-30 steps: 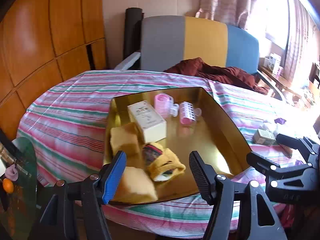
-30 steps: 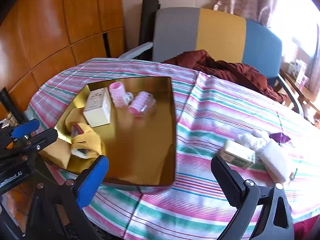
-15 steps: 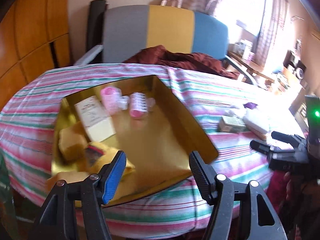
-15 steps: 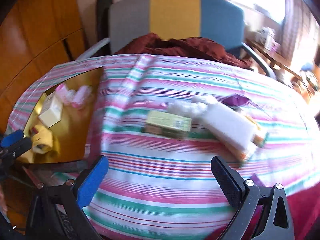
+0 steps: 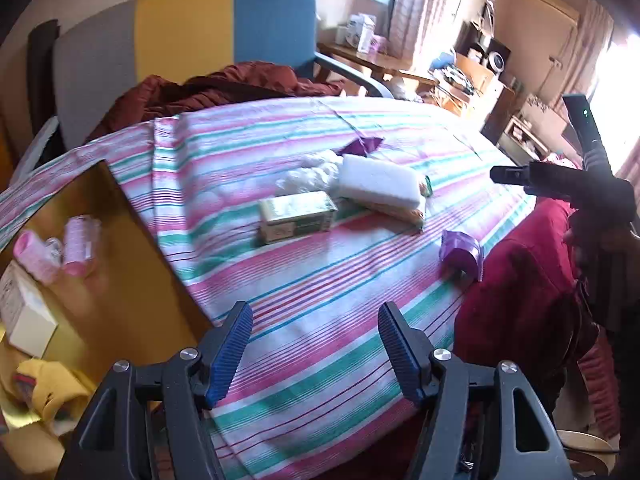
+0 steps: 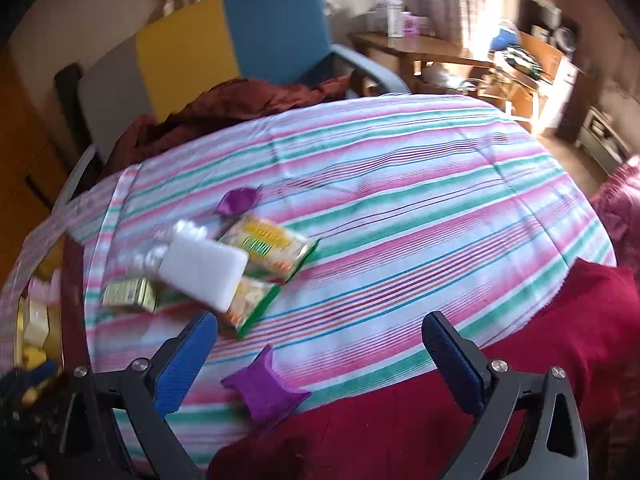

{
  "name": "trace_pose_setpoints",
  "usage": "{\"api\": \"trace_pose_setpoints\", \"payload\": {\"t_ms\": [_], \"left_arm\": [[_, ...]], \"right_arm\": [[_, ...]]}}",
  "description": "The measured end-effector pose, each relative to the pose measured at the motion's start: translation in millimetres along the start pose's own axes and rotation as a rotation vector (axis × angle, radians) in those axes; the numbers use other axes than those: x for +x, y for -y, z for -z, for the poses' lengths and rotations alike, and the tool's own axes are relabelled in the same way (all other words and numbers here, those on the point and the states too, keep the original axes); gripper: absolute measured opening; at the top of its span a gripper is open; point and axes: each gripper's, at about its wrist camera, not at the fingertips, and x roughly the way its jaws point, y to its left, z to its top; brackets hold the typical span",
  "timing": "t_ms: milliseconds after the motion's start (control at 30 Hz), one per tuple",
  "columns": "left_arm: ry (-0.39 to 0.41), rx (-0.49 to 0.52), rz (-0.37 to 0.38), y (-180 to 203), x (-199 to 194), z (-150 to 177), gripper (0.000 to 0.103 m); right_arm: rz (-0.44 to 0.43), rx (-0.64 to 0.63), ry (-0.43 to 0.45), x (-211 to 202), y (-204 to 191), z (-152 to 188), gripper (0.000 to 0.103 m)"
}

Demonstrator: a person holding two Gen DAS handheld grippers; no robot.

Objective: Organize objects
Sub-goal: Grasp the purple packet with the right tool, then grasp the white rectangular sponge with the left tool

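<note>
My left gripper (image 5: 314, 348) hangs over the near edge of the table, its blue-padded jaws set apart with nothing between them; my right gripper (image 6: 320, 354) does likewise, jaws spread wide and empty, and in the left wrist view it appears as a dark frame at the far right (image 5: 560, 184). Beneath both lies the striped tablecloth (image 5: 320, 280) in pink, green and white. Just ahead of the right gripper, near the cloth's front edge, sits a small purple pouch (image 6: 266, 390) — apart from the other loose items. Farther in, a cluster: a green-and-gold box (image 5: 296, 216), a white foam-like block (image 5: 380, 182) lying on top of yellow snack packets (image 6: 268, 246), a crumpled clear plastic wrap (image 5: 312, 170) touching the block's far-left side, and a purple wrapper (image 6: 238, 202) just beyond. To the left of the cluster, well apart from it, stands the gold tray (image 5: 120, 272); it holds two pink hair rollers (image 5: 60, 246) side by side, a white carton (image 5: 24, 316) and yellow cloth (image 5: 48, 388) near its front. A red fabric (image 6: 480, 400) covers the near right — what it belongs to cannot be told. Behind the table, a grey, yellow and blue chair (image 5: 184, 36) carries a dark red garment (image 5: 216, 84).
</note>
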Motion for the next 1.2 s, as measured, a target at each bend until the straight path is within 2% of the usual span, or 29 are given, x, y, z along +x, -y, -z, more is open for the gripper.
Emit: {"api": "trace_pose_setpoints", "payload": {"t_ms": [100, 167, 333, 467, 533, 600, 633, 700, 733, 900, 967, 1067, 1200], "left_arm": [[-0.049, -0.008, 0.025, 8, 17, -6, 0.066], [-0.059, -0.003, 0.031, 9, 22, -8, 0.066], [-0.084, 0.002, 0.066, 15, 35, -21, 0.066], [-0.081, 0.000, 0.043, 12, 44, -31, 0.066], [-0.089, 0.025, 0.017, 9, 49, -37, 0.066], [-0.103, 0.063, 0.006, 8, 53, -44, 0.068], [-0.106, 0.089, -0.002, 10, 55, -49, 0.070], [-0.108, 0.172, -0.019, 18, 60, -59, 0.079], [-0.106, 0.211, -0.024, 22, 63, -64, 0.080], [-0.101, 0.388, -0.011, 45, 82, -91, 0.083], [-0.087, 0.489, -0.007, 60, 87, -98, 0.084], [-0.054, 0.674, -0.048, 82, 95, -105, 0.085], [-0.078, 0.855, -0.053, 99, 112, -113, 0.085]], "right_arm": [[-0.015, -0.191, -0.127, 23, -29, 16, 0.101], [-0.021, -0.271, -0.176, 30, -38, 23, 0.089], [-0.050, -0.362, -0.283, 47, -43, 22, 0.088], [-0.038, -0.457, -0.344, 58, -55, 27, 0.085], [-0.032, -0.484, -0.377, 63, -57, 29, 0.077], [-0.025, -0.491, -0.414, 69, -56, 30, 0.061], [-0.019, -0.496, -0.427, 71, -56, 30, 0.056], [-0.009, -0.504, -0.444, 75, -55, 32, 0.038], [-0.005, -0.505, -0.446, 75, -54, 33, 0.035], [-0.046, -0.459, -0.426, 68, -45, 31, 0.035], [-0.064, -0.446, -0.419, 66, -42, 30, 0.035], [-0.081, -0.444, -0.422, 63, -39, 31, 0.035], [-0.111, -0.437, -0.424, 60, -35, 31, 0.035]]}}
